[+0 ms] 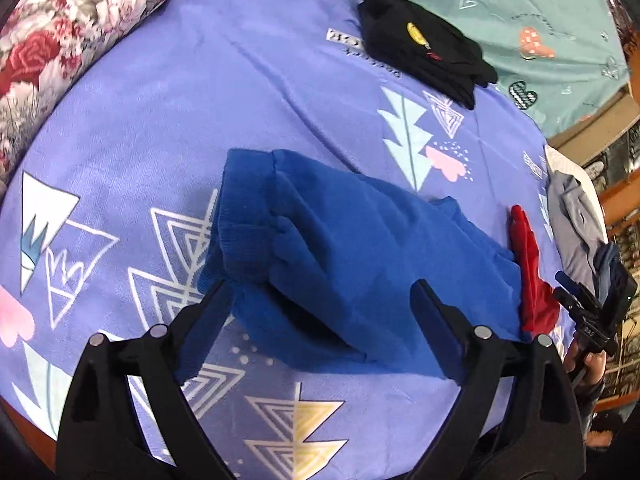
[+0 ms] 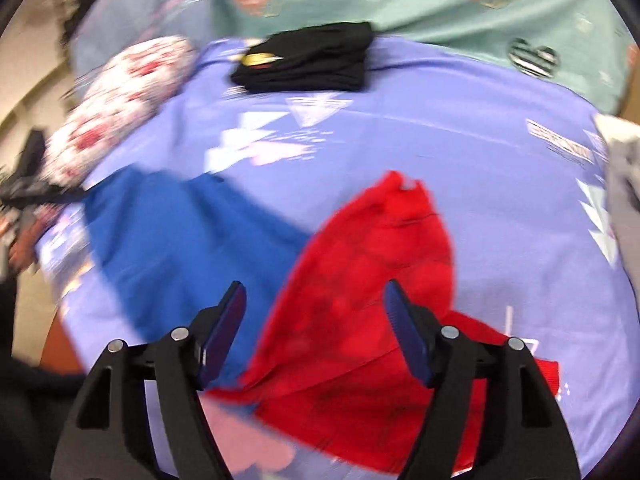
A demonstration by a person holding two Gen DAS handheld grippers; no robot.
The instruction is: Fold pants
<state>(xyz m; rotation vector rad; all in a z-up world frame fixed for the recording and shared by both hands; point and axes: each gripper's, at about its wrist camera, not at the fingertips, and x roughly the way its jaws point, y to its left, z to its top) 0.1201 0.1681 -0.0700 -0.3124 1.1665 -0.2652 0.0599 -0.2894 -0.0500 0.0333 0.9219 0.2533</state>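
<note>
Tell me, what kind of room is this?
Probably a bedroom: clothes lie on a bed with a purple sheet, a flowery bolster along its edge, and a green sheet beyond.

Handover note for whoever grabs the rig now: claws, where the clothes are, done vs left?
Left claw: open, over the blue pants, holding nothing.
Right claw: open, over the red part, nothing held.
Pants lie on the purple sheet, blue half folded over in a bundle, red half loose and rumpled. Folded black garment sits at the far edge.
Left: flatten and finish the fold.
</note>
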